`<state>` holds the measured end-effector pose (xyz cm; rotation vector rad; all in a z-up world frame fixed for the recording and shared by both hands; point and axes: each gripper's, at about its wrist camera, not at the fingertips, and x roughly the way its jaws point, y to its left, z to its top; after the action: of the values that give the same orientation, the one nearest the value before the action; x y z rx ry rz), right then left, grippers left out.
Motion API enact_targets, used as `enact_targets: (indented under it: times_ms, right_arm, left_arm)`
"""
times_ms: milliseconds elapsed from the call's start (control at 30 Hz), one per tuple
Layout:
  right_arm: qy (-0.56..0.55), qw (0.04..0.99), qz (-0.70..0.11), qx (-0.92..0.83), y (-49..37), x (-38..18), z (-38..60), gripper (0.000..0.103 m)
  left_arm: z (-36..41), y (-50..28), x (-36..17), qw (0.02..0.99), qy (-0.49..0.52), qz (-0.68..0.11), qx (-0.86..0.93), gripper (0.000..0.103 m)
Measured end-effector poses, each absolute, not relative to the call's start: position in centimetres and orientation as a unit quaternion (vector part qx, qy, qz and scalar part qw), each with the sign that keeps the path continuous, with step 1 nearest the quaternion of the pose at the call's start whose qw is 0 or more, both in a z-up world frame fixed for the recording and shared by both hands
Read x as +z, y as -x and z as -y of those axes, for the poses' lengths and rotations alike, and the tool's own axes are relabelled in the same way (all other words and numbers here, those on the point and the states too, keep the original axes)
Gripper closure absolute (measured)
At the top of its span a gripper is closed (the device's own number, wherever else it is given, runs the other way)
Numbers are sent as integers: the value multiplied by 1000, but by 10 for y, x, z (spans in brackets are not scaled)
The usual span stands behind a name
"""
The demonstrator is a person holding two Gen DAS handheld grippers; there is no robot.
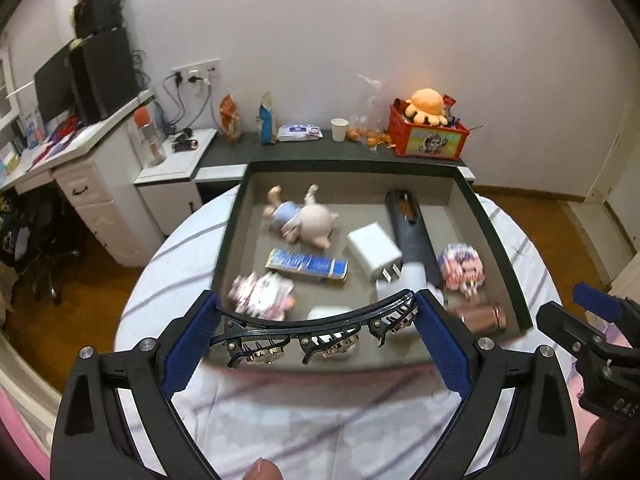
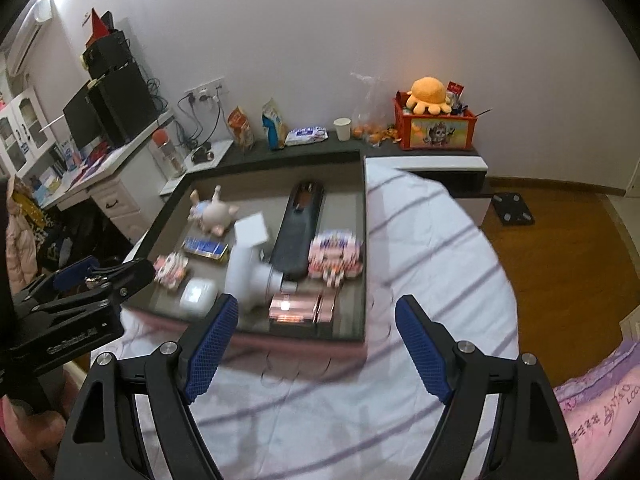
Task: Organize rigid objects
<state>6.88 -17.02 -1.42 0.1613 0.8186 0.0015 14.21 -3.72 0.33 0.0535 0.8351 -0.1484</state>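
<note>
My left gripper (image 1: pixel 316 304) is shut on a black curved hair band (image 1: pixel 304 326) with gold claw clips, which spans from one blue pad to the other above the near edge of a dark-rimmed tray (image 1: pixel 352 165). The tray holds a pig toy (image 1: pixel 308 224), a blue card pack (image 1: pixel 306 266), a white charger (image 1: pixel 374 250), a long black device (image 1: pixel 412 228), two pink block figures, a white earbud case (image 2: pixel 196 296) and a rose-gold item (image 2: pixel 296 308). My right gripper (image 2: pixel 316 302) stands open with nothing between its fingers, over the striped sheet beside the tray's near right corner.
The tray lies on a round surface under a white striped sheet (image 2: pixel 432 248). Behind it a dark shelf carries snack bags, a paper cup (image 1: pixel 339 129) and a red crate with an orange plush (image 1: pixel 426 106). A white desk with a monitor stands left; wooden floor lies right.
</note>
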Motion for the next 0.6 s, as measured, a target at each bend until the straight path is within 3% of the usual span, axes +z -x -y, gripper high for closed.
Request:
enact_targets:
  times_ms: [233,600]
  right_arm:
    - [-87,910,-406,-6,-107,-25,189,21]
    - [-97,901,-422,-5,-128,-42,196,21]
  left_arm:
    - [58,-199,-31,893,-37,-442,-75,6]
    - [60,-213,-58,882,-42,-465,-60,3]
